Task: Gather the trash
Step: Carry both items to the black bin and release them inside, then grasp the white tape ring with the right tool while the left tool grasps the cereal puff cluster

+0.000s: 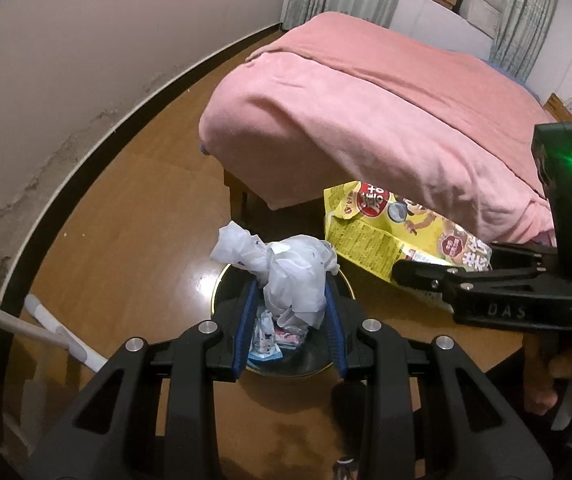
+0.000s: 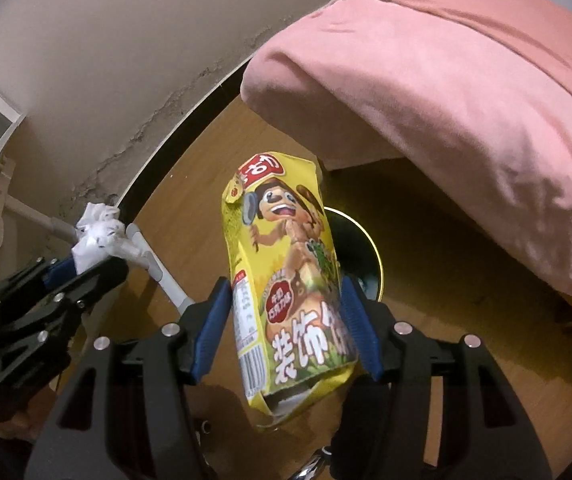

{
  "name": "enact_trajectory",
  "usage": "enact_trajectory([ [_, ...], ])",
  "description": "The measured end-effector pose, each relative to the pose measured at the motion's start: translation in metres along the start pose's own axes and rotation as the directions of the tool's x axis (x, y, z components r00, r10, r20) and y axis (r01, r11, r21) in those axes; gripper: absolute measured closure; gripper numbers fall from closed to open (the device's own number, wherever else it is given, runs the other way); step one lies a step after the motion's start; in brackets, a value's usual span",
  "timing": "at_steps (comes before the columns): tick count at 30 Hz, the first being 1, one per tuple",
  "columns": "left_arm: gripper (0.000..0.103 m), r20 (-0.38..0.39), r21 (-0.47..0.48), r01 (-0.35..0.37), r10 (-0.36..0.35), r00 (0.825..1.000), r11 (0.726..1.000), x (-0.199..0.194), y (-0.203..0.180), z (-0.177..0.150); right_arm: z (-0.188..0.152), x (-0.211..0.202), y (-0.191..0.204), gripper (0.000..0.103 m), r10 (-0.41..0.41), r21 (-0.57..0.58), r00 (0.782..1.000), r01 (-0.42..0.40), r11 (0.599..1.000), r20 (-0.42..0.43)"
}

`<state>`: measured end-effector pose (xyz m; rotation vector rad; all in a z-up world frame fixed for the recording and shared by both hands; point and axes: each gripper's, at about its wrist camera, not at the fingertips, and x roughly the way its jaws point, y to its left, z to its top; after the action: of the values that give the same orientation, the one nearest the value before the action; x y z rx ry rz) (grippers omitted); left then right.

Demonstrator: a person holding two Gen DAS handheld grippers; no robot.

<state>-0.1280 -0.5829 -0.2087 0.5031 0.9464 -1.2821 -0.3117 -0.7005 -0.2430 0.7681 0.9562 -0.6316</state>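
Note:
My left gripper (image 1: 290,286) is shut on a crumpled white wad of paper (image 1: 290,276) and holds it right over a round black bin with a gold rim (image 1: 218,280). Several wrappers (image 1: 267,340) lie inside the bin. My right gripper (image 2: 287,282) is shut on a tilted yellow snack box (image 2: 286,272) printed with a cartoon figure, its blue pads against both long sides. Part of the bin (image 2: 362,252) shows behind the box. In the left wrist view the box (image 1: 370,228) hangs just right of the bin. The right wrist view shows the left gripper (image 2: 85,264) with the wad (image 2: 95,228) at the left.
A bed under a pink blanket (image 1: 366,100) overhangs the wooden floor just beyond the bin. A white pole (image 1: 57,328) lies on the floor to the left, near the wall's dark skirting. A person's hand (image 1: 558,376) grips the right tool.

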Motion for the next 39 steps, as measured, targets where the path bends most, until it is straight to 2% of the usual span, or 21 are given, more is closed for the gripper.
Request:
enact_trajectory([
  [4, 0.071, -0.023, 0.004, 0.006, -0.006, 1.000, 1.000, 0.014, 0.000, 0.003, 0.004, 0.005, -0.004, 0.046, 0.000, 0.014, 1.000, 0.000, 1.000, -0.021],
  [6, 0.048, -0.031, 0.005, 0.004, -0.004, 1.000, 1.000, 0.021, 0.000, 0.005, 0.006, 0.006, -0.007, 0.041, -0.006, 0.029, 1.000, 0.006, 1.000, -0.021],
  [8, 0.043, -0.032, 0.003, 0.006, -0.006, 0.999, 1.000, 0.025, 0.001, 0.007, 0.009, 0.007, -0.011, 0.038, -0.003, 0.045, 1.000, 0.004, 0.999, -0.018],
  [12, 0.043, -0.048, 0.006, 0.002, -0.001, 0.999, 1.000, 0.030, 0.002, 0.007, 0.013, 0.013, -0.014, 0.038, 0.007, 0.057, 1.000, -0.005, 0.998, -0.029],
  [13, 0.043, -0.052, 0.004, 0.000, 0.000, 0.999, 1.000, 0.031, 0.002, 0.008, 0.014, 0.016, -0.013, 0.034, 0.009, 0.058, 0.999, -0.007, 0.998, -0.037],
  [15, 0.035, -0.058, 0.000, -0.008, 0.008, 0.998, 1.000, 0.031, 0.004, 0.009, 0.017, 0.021, -0.010, 0.031, 0.012, 0.053, 0.999, -0.009, 0.999, -0.052],
  [22, 0.025, -0.046, -0.010, -0.041, 0.041, 0.998, 0.999, 0.010, 0.011, 0.011, 0.026, 0.024, -0.005, 0.027, 0.029, 0.060, 0.999, -0.026, 0.998, -0.044],
  [23, 0.020, -0.044, -0.011, -0.043, 0.042, 0.998, 0.999, 0.006, 0.012, 0.011, 0.027, 0.022, -0.004, 0.026, 0.021, 0.058, 0.999, -0.019, 0.998, -0.036],
  [24, 0.016, -0.038, -0.015, -0.049, 0.048, 0.998, 0.999, -0.002, 0.012, 0.012, 0.028, 0.021, -0.003, 0.025, 0.015, 0.056, 0.999, -0.013, 0.998, -0.030],
  [29, 0.011, -0.009, -0.024, -0.058, 0.058, 0.998, 0.998, -0.056, 0.014, 0.013, 0.031, -0.014, 0.017, 0.025, -0.053, 0.008, 0.998, 0.053, 0.999, 0.046],
  [33, 0.011, 0.057, -0.044, -0.051, 0.053, 0.997, 0.998, -0.133, 0.023, 0.009, 0.036, -0.065, 0.057, 0.025, -0.017, -0.068, 0.992, 0.026, 0.997, 0.125],
  [35, 0.011, 0.100, -0.049, -0.113, 0.118, 0.988, 0.992, -0.173, 0.036, 0.002, 0.037, -0.091, 0.094, 0.025, 0.007, -0.145, 0.986, 0.018, 0.989, 0.166],
  [39, 0.010, 0.171, -0.150, -0.281, 0.304, 0.937, 0.948, -0.257, 0.099, -0.026, 0.036, -0.126, 0.188, 0.023, 0.119, -0.328, 0.973, -0.049, 0.943, 0.196],
])
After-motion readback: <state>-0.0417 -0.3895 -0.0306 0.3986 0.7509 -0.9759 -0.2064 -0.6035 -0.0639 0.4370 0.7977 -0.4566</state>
